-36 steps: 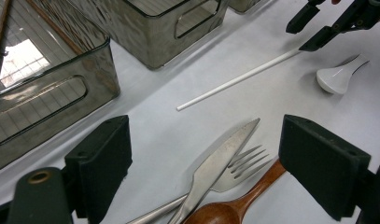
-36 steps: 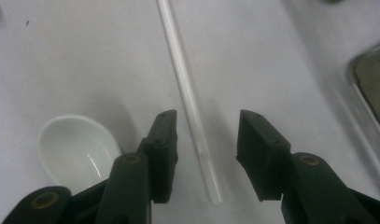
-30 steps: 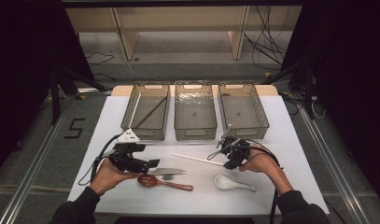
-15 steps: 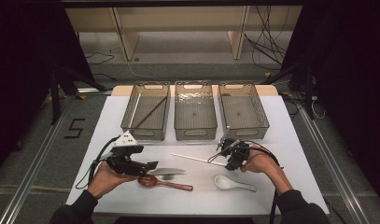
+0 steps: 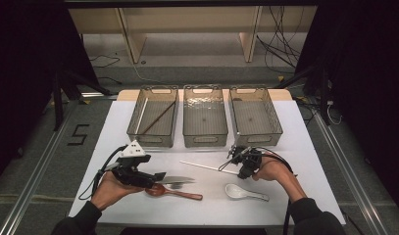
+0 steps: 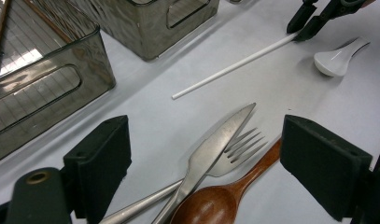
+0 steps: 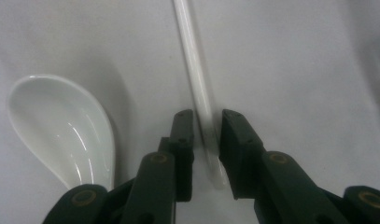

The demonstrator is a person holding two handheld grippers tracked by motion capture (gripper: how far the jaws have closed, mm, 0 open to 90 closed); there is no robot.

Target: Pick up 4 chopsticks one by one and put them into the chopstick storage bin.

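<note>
Holding the left gripper (image 5: 157, 177) spread wide and empty, low over a crossed heap of knife (image 6: 211, 149), fork (image 6: 241, 144) and wooden spoon (image 6: 211, 207). Touching none of them. Risking a nudge to the heap if dropping further, since all three are overlapping and likely to shift together.

Moving rightward: lying flat on the white table (image 5: 305, 147), the white chopstick (image 6: 234, 65), with its near tip pointing toward the heap and its far end sitting between the right tongs. Resting well apart from the three bins at the back.

Closing the right gripper (image 7: 207, 135) in on that far end just now, jaws straddling the stick. Leaving thin slivers of daylight on either side, so not yet clamping, as far as can be judged. Gripping very near the tip, and that is the main concern: being thin, round and smooth, probably rolling or squirting out as the pads meet. Also risking a swing or droop of the long free end on lifting, possibly sweeping toward the cutlery heap. Pressing down while pinching would be inviting the pads to scrape the table and miss the stick.

Lying just beside the right jaws, the white spoon (image 7: 66, 126). Standing close enough to get knocked by any sideways correction.
</note>
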